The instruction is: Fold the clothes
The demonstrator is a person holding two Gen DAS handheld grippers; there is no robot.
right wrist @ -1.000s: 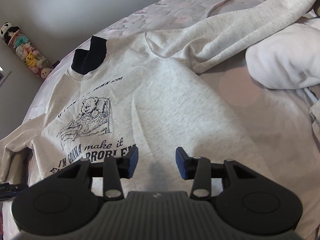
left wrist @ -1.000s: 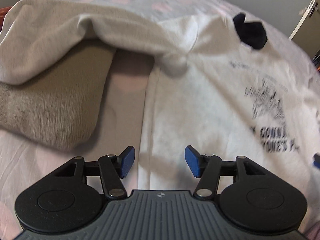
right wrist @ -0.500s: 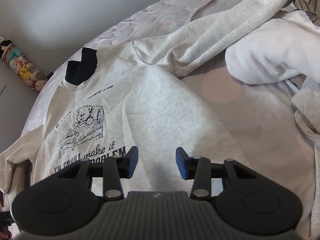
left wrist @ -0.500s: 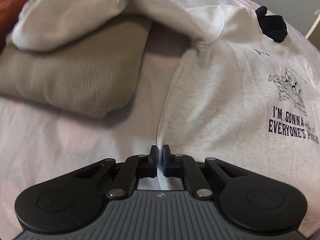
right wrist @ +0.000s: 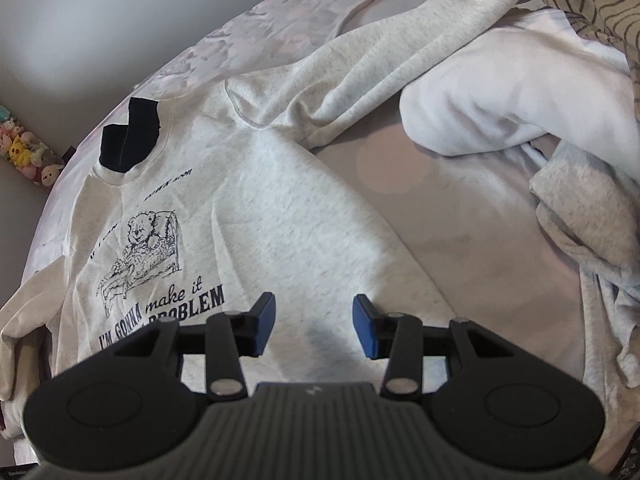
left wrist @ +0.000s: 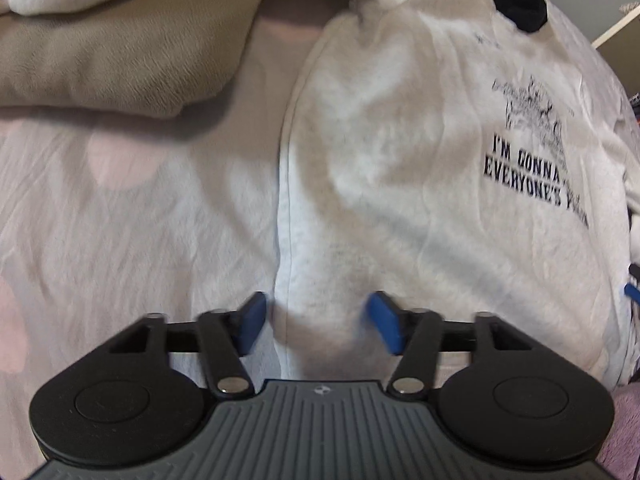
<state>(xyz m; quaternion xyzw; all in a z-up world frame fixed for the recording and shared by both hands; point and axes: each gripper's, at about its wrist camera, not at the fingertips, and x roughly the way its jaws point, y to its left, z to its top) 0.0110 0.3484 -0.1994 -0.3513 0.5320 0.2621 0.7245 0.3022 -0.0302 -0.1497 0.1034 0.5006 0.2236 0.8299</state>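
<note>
left gripper (left wrist: 318, 322): jaws opening, blue pads apart, pointing steeply down at the bed. The side seam of the sweatshirt (left wrist: 400, 160) runs straight away from the gripper, starting between the two pads and heading up toward the armpit. Cloth lies under the gap, but neither pad presses on it, so nothing is held. The seam sits nearer the left pad, and most of the body spreads ahead and to the right of the gripper. To the left of it is only bedsheet (left wrist: 120, 200), with a beige folded garment (left wrist: 120, 52) ahead-left, apart from the seam

right gripper (right wrist: 314, 326): jaws apart, steady, nothing between them, hovering over the lower front panel. From here the printed bear and lettering are ahead-left, the dark collar (right wrist: 128, 136) far ahead-left, and that same side edge ahead-right. The sleeve (right wrist: 400, 48) on that side stretches away up and to the right. A white bundle (right wrist: 520, 100) and other loose clothes lie to the right, off the sweatshirt

Key relation, as I read it: the sweatshirt's long axis runs hem-near to collar-far, roughly in line with both grippers. The left one is right on the side edge, so it is the nearer hand for pinching it. A fold inward would carry that edge to its right, across the print. The pads straddle the seam now, so my guess is a re-grip needs only a close, with no reach
</note>
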